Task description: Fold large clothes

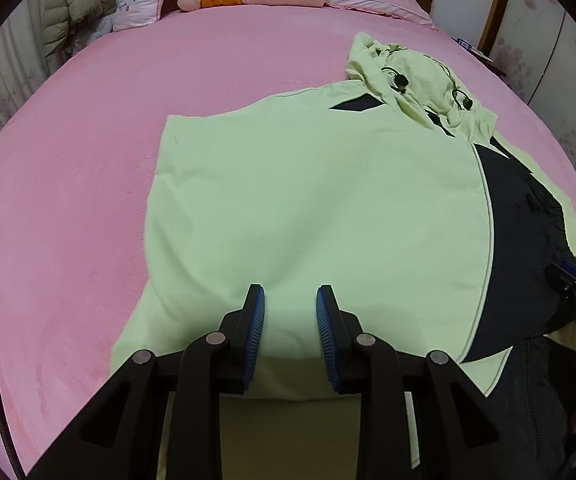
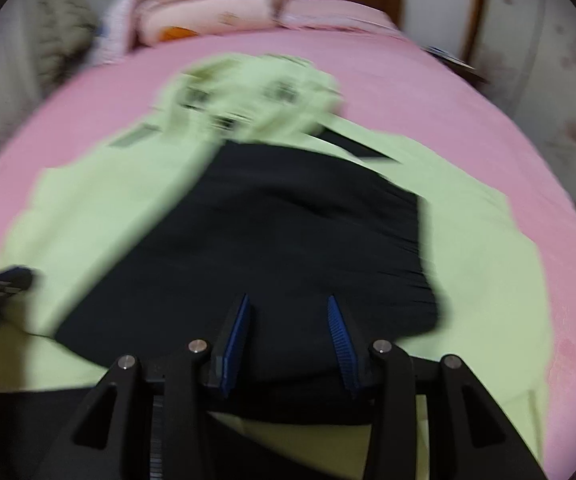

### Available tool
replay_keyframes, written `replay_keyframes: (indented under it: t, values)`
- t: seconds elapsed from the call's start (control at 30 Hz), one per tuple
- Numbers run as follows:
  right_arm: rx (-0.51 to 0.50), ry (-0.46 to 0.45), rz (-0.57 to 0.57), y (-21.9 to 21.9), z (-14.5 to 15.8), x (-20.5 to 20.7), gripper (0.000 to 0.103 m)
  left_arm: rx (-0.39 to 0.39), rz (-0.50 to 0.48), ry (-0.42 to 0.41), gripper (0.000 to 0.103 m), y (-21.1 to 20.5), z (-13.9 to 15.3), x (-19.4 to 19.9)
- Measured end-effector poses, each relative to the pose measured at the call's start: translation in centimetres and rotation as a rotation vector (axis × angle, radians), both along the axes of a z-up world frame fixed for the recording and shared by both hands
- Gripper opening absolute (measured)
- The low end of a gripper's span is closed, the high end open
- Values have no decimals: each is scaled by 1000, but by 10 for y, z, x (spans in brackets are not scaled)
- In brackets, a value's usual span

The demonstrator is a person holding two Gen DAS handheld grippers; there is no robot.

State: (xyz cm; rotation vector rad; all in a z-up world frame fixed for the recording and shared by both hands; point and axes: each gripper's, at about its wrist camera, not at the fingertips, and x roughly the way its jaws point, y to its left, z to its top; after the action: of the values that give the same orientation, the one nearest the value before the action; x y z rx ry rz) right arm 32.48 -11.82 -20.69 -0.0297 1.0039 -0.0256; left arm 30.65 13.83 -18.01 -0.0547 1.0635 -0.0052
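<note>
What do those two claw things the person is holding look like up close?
Each claw is black plastic: two angular arms joined by round silver pins, ending in fingers faced with ribbed blue pads. The left claw shows this sharply; the right claw looks the same, though its own picture is blurred. In the left view the right claw's side carries white lettering, too small to read. A dark cable runs along that view's left edge.

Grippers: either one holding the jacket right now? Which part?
Neither. Left gripper and right gripper are both open above the jacket, nothing between the pads.
</note>
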Motion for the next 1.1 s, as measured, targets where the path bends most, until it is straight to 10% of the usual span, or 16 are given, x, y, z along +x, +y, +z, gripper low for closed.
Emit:
replay_keyframes:
  t: [0.13,0.33,1.1]
  values:
    - [151,20,-47,-42,-1,-6,24,20,-8,5,27,0,4,-1]
    - [171,14,-47,-36,23,-18,27,25,3,-24,72,-3,20,-11]
    - [216,-246,39,-36,180,-183,56,-7,-19,-202,91,-9,182,-170]
